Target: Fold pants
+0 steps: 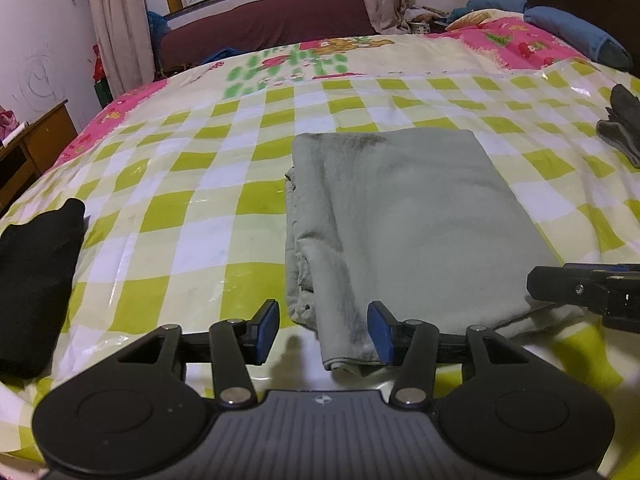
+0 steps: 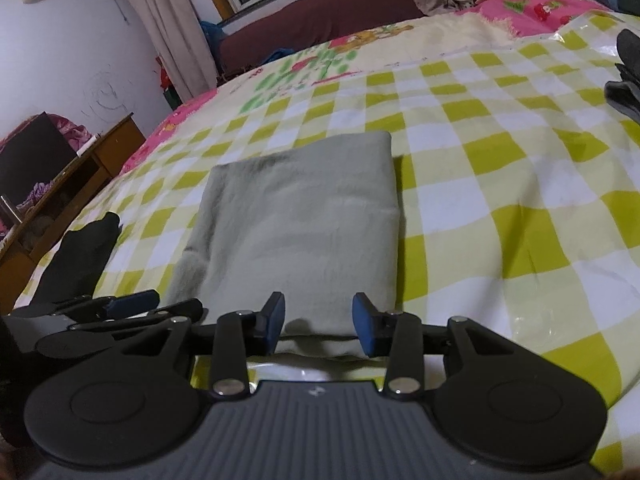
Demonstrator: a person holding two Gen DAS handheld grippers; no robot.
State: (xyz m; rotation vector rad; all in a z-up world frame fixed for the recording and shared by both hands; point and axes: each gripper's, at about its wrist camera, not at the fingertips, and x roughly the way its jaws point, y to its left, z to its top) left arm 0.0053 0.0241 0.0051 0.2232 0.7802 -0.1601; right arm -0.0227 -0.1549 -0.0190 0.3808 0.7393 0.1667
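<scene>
The grey-green pants (image 1: 400, 216) lie folded into a flat rectangle on the green-and-white checked sheet (image 1: 192, 184); they also show in the right wrist view (image 2: 296, 224). My left gripper (image 1: 324, 330) is open at the near left corner of the pants, its right pad over the cloth edge. My right gripper (image 2: 319, 326) is open at the near edge of the pants, holding nothing. The right gripper also shows in the left wrist view (image 1: 588, 292), and the left gripper in the right wrist view (image 2: 132, 304).
A black garment (image 1: 36, 280) lies at the left of the bed (image 2: 76, 256). A dark grey garment (image 1: 624, 120) lies at the right edge. Blue pillows (image 1: 572, 32) sit at the far right. A wooden desk (image 1: 32, 148) stands left of the bed.
</scene>
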